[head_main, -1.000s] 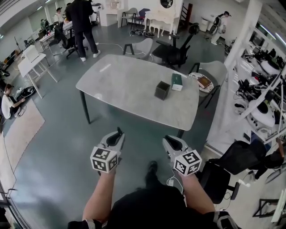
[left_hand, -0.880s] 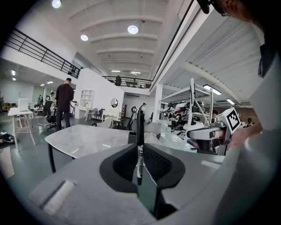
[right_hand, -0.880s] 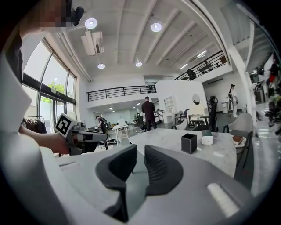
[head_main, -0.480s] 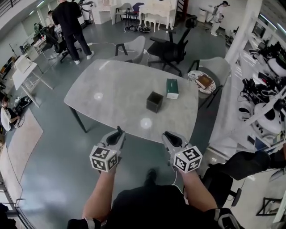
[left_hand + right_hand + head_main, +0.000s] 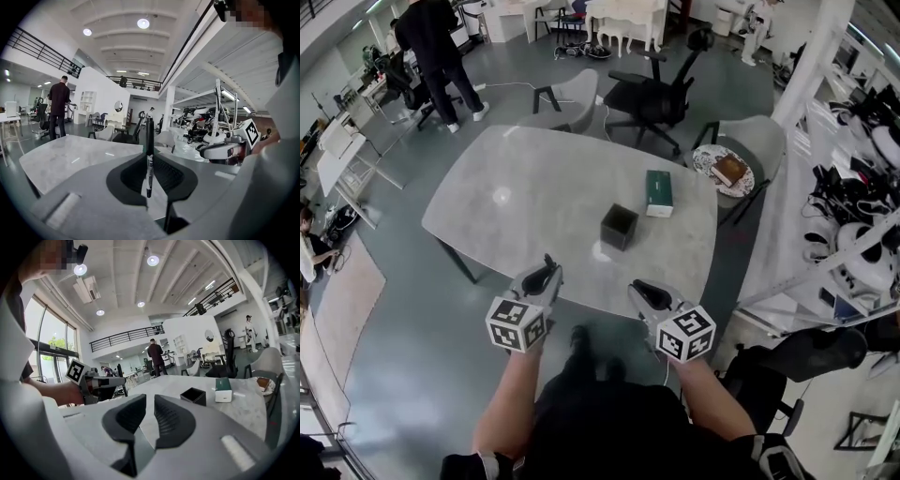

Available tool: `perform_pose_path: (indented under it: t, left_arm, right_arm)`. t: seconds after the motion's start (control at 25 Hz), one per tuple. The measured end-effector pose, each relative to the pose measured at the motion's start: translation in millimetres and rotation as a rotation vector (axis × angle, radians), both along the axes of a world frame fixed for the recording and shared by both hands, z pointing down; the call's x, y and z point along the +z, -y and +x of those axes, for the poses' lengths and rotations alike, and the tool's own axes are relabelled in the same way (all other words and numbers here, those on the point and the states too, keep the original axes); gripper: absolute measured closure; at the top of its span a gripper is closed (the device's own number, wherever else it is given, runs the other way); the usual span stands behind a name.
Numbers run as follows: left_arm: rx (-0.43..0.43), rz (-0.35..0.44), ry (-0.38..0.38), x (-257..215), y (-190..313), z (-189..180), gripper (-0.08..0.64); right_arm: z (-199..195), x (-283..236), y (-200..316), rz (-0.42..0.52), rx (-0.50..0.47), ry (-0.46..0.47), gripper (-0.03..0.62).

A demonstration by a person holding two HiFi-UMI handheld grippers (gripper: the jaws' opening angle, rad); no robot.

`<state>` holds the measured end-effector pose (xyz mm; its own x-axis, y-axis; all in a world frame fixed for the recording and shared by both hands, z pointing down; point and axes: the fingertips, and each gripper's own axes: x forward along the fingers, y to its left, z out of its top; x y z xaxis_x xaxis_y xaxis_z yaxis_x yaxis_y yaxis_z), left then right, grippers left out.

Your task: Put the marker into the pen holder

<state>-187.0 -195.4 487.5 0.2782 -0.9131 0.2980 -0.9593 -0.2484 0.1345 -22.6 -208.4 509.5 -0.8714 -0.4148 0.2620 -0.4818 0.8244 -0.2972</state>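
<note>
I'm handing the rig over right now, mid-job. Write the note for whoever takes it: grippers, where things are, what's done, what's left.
Left gripper: shut on the black marker with a white label, which is held upright between the jaws.
Right gripper: jaws a narrow gap apart, nothing between them.
Black square open-topped pen holder: on the grey stone-look table, toward its near edge, ahead of both grippers. A green and white box stands just beyond it.
Done: marker is in the grip.
Left: carry the marker over the holder, lower it in, release.
</note>
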Motion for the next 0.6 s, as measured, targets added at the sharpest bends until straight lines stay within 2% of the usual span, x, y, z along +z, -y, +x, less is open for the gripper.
perform_pose_path:
  t: [0.32, 0.6]
  left_arm:
    - [0.103, 0.028, -0.006, -11, 88, -23, 0.511]
    - [0.210, 0.037, -0.025, -7, 154, -55, 0.511]
  right_arm:
    - [-28, 2, 72, -0.012, 0.098, -0.008, 0.535]
    - [-73, 12, 127, -0.033, 0.176, -0.083, 0.534]
